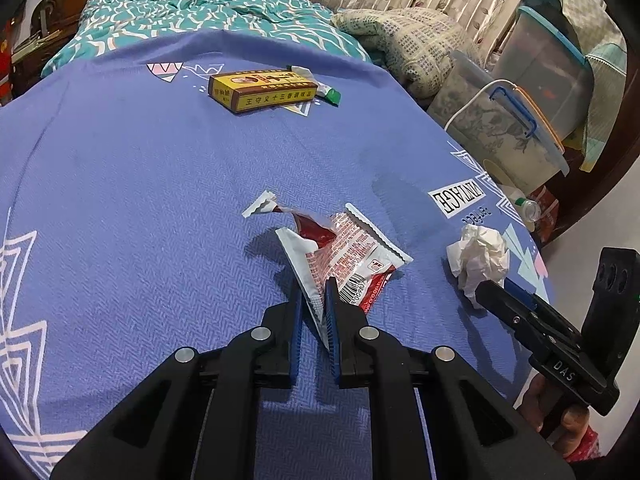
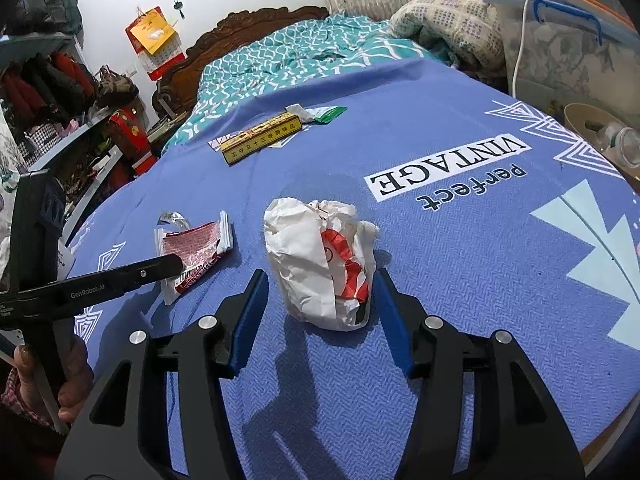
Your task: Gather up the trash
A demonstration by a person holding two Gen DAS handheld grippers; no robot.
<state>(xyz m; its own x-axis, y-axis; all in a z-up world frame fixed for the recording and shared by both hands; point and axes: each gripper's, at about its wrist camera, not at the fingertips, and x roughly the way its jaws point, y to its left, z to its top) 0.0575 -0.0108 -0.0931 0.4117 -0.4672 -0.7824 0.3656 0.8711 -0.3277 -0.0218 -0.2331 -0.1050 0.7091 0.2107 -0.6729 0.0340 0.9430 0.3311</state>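
Note:
A torn red and white snack wrapper [image 1: 352,248] lies on the blue bed sheet [image 1: 140,200]. My left gripper [image 1: 314,284] is shut on its near white corner, both blue pads pressed against the foil. From the right wrist view, the same wrapper [image 2: 196,248] shows at the left with one left finger [image 2: 160,268] over it. A crumpled white paper ball with red print [image 2: 316,256] sits between the fingers of my right gripper [image 2: 320,274], which is open; the right pad is close to the paper, the left pad stands apart. The left wrist view shows that ball [image 1: 480,252] at the right.
A yellow box [image 1: 262,90] and a green and white sachet [image 1: 320,84] lie farther up the sheet. Clear storage boxes [image 1: 520,120] and a round tub holding a bottle [image 2: 600,136] stand off the right edge. A rumpled teal quilt [image 2: 300,52] covers the far end.

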